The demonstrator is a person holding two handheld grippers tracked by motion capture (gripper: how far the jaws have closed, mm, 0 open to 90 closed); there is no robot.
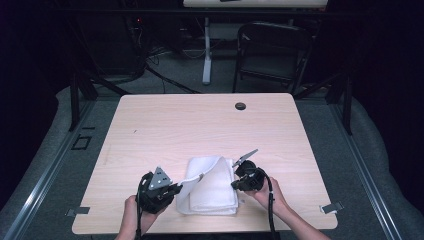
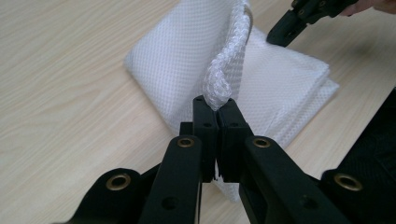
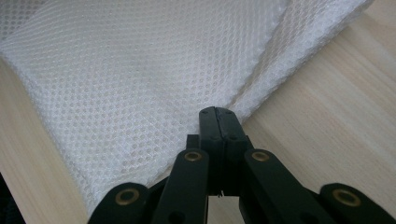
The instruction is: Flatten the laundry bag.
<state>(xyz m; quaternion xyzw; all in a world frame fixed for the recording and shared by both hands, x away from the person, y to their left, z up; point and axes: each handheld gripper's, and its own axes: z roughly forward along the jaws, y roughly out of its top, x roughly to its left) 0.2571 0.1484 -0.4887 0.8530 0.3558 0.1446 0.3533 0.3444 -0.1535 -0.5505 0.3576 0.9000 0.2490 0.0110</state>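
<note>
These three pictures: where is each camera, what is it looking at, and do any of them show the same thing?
High view: sits above the person's side, looking forward and down on the table; both hands, left gripper and right gripper show.
Left gripper view: rides on the left gripper, looking along its jaws, shut on a raised fold of the white towel; the right gripper appears farther off.
Right gripper view: rides on the right gripper, its jaws closed at the towel's edge.
Shared: all three show the towel.

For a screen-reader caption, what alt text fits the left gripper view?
Closed black left tongs pinch a bunched edge of a folded white mesh cloth, lifting it off the pale wooden table. The other black tongs rest at the cloth's far edge.
</note>
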